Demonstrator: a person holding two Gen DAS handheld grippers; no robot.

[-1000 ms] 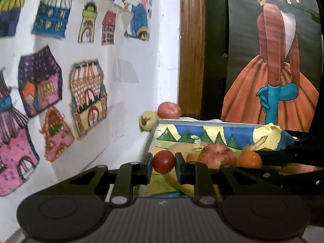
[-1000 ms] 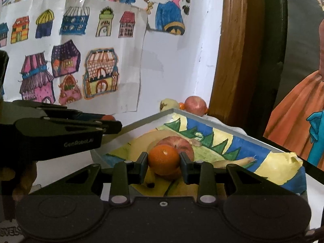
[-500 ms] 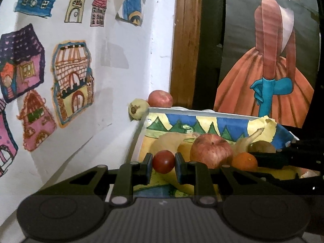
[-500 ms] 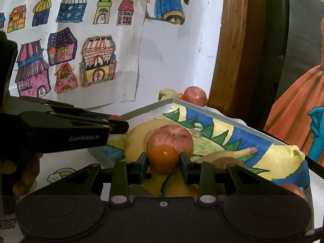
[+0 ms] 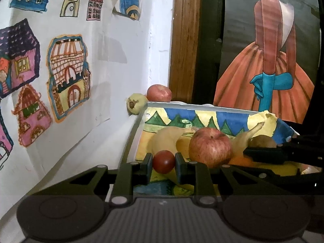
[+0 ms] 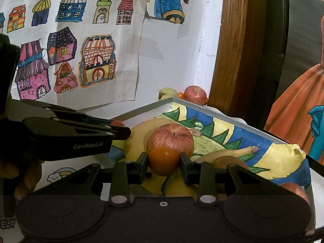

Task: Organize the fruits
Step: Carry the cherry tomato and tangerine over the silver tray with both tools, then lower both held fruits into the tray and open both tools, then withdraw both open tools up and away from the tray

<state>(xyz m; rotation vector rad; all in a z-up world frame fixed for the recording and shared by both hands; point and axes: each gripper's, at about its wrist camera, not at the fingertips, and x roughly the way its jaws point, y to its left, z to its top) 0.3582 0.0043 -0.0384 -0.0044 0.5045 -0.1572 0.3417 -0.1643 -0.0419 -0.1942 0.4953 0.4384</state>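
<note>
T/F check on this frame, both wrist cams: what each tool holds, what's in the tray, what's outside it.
1. The left tool grips a small red tomato. True.
2. The right tool is open with nothing in it. False: it is shut on an orange.
3. A large red apple lies in the tray. True.
4. No fruit lies outside the tray. False: a second red apple and a pale yellow-green fruit sit behind it by the wall.
5. A banana lies in the tray. True.
</note>
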